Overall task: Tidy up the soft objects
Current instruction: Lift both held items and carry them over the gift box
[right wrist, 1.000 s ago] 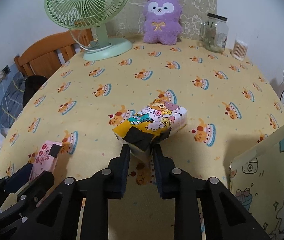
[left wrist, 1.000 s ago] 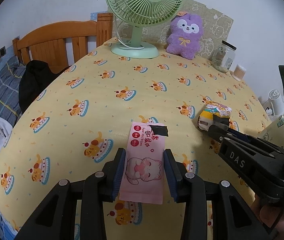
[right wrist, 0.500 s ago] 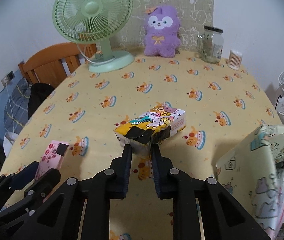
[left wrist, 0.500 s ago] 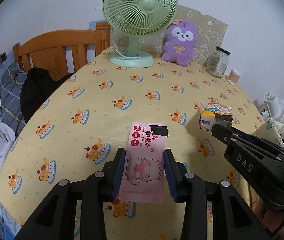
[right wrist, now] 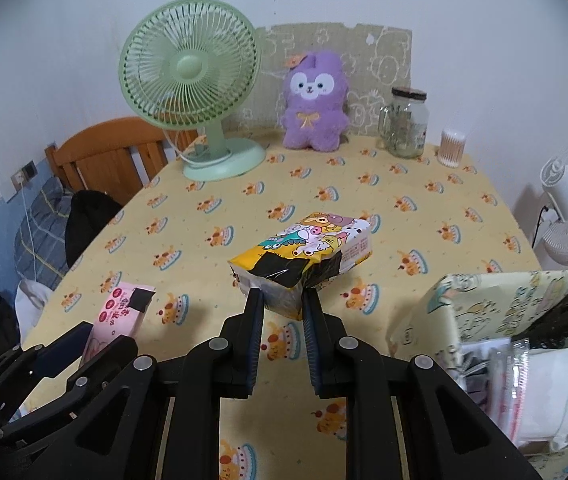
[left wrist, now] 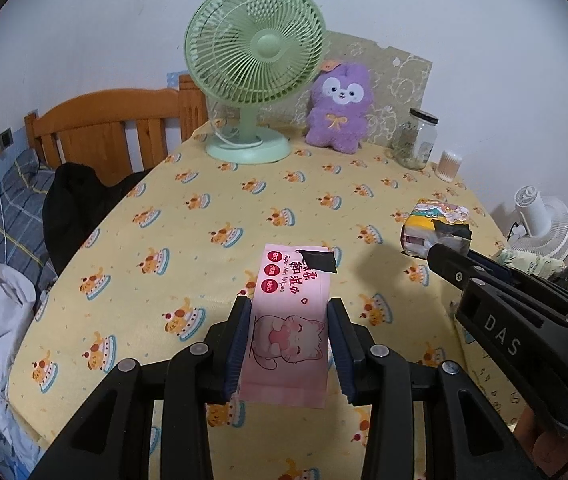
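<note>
**Two soft packs held above the table**

The pink wipes pack (left wrist: 290, 320) is clamped across its width by the left gripper (left wrist: 289, 344); the yellow tissue pack (right wrist: 304, 256) is pinched at its near end by the right gripper (right wrist: 283, 320). Both are judged light and compressible, their film wrappers slippery; mid-body grips are advised.

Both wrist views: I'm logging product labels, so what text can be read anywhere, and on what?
"Super Mini Wipes": on the pink wipes pack held in the left gripper.
"DAS": on the right gripper, seen in the left view.
Chinese characters on the wipes pack, print on the cartoon tissue pack and the jar label: too small to read.
</note>
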Demonstrator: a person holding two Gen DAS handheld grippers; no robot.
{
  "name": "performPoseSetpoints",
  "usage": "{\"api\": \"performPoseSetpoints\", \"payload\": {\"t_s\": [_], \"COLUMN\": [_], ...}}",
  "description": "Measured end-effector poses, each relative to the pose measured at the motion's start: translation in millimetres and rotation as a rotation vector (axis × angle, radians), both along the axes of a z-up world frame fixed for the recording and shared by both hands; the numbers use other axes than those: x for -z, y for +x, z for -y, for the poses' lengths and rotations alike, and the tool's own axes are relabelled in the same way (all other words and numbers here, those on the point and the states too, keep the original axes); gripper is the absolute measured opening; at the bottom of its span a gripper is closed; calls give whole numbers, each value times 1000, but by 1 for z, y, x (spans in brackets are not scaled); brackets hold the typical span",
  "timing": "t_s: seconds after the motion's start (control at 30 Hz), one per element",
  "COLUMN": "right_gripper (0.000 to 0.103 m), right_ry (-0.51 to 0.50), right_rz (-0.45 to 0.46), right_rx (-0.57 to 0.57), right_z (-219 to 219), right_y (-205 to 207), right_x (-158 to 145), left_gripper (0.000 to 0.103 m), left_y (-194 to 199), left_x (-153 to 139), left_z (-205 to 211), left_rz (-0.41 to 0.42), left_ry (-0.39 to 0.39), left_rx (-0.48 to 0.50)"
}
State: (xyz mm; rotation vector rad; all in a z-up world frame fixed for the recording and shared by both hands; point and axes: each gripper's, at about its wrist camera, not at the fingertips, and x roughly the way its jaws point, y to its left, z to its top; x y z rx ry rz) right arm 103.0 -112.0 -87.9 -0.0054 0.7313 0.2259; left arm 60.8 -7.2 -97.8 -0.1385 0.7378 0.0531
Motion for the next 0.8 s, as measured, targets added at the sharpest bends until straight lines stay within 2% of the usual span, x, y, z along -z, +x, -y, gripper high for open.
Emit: {"api": "performPoseSetpoints", "payload": {"t_s": [0.37, 0.8], "right_gripper": [22, 22], "right_ry": [30, 26], "right_rz": [66, 127], "right_rx": [35, 113], "right_z": [35, 85], "right_y": [-21, -46], "right_x": [-30, -60], "left_gripper": [39, 39], "left_y": [-7, -9], "left_x": [-20, -46], "left_z": [35, 89], "left_rz": [39, 87], "left_ry": [23, 27], "left_rx": [46, 145]}}
